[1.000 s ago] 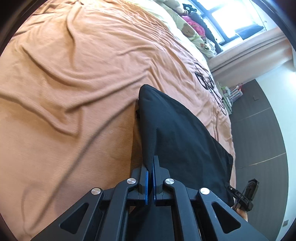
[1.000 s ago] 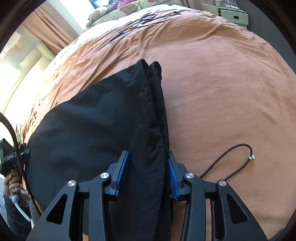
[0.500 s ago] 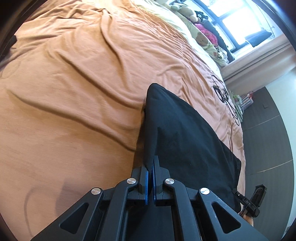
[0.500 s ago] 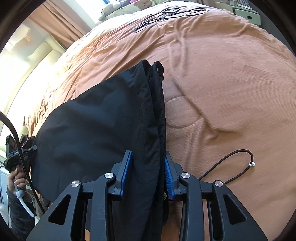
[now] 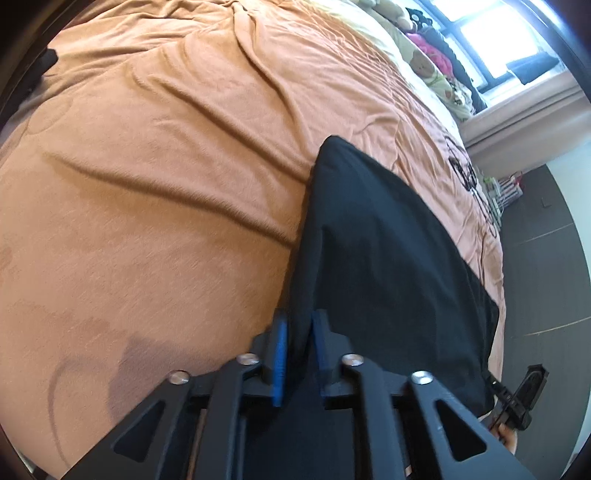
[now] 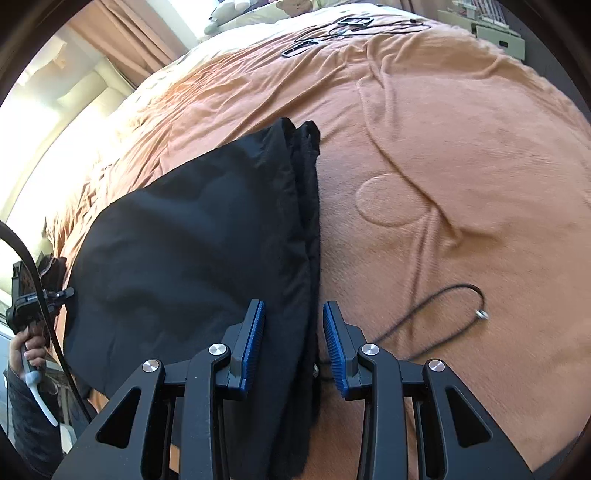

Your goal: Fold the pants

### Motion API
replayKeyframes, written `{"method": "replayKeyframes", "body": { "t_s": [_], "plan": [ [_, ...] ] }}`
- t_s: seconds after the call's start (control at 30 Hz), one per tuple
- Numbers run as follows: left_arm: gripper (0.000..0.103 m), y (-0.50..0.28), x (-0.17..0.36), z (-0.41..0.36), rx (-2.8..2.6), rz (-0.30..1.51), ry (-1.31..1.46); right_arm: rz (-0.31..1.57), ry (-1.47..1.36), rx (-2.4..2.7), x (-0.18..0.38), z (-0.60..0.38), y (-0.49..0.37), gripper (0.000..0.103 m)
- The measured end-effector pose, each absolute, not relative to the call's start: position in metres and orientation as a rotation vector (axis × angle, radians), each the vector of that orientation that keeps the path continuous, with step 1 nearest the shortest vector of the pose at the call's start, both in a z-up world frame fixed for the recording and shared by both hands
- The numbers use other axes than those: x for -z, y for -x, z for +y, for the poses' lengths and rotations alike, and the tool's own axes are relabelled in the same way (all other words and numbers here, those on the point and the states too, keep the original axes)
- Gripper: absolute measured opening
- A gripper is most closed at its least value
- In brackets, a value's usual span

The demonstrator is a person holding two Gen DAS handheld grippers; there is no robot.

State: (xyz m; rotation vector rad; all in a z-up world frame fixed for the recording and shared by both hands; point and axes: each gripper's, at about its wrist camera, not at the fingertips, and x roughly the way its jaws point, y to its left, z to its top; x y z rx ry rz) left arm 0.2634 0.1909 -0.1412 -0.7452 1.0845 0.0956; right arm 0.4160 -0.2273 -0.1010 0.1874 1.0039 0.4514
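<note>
We are in a home bedroom: orange bedspread [image 5: 177, 192] filling the view, stuffed toys [image 5: 424, 64] at one o'clock, window [image 5: 491, 33] and curtain [image 6: 133, 37] behind.

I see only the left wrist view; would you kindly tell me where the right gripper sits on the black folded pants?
Observer: The right gripper straddles the black folded pants' layered edge; its jaws have just been closing, though whether they pinch is unclear.
Operator: Thank you; is anything lying beside it?
Observer: A thin black cord with a metal ring end lies on the orange bedspread, to the gripper's right in that picture.
</note>
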Motion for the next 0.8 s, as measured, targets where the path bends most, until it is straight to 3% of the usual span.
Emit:
{"method": "replayKeyframes", "body": {
  "t_s": [0.03,0.63,0.8],
  "plan": [
    [0.028,-0.260,0.142,0.192,-0.095,1.088,0.746,1.001,-0.186,-0.448,0.099,-0.225,-0.412,0.031],
    [0.029,-0.174,0.157,0.189,-0.041,1.086,0.833,0.908,-0.186,-0.393,0.080,-0.240,-0.342,0.031],
    [0.034,-0.156,0.164,0.188,-0.018,1.052,0.904,0.857,-0.197,-0.389,0.067,-0.243,-0.322,0.031]
  ]
}}
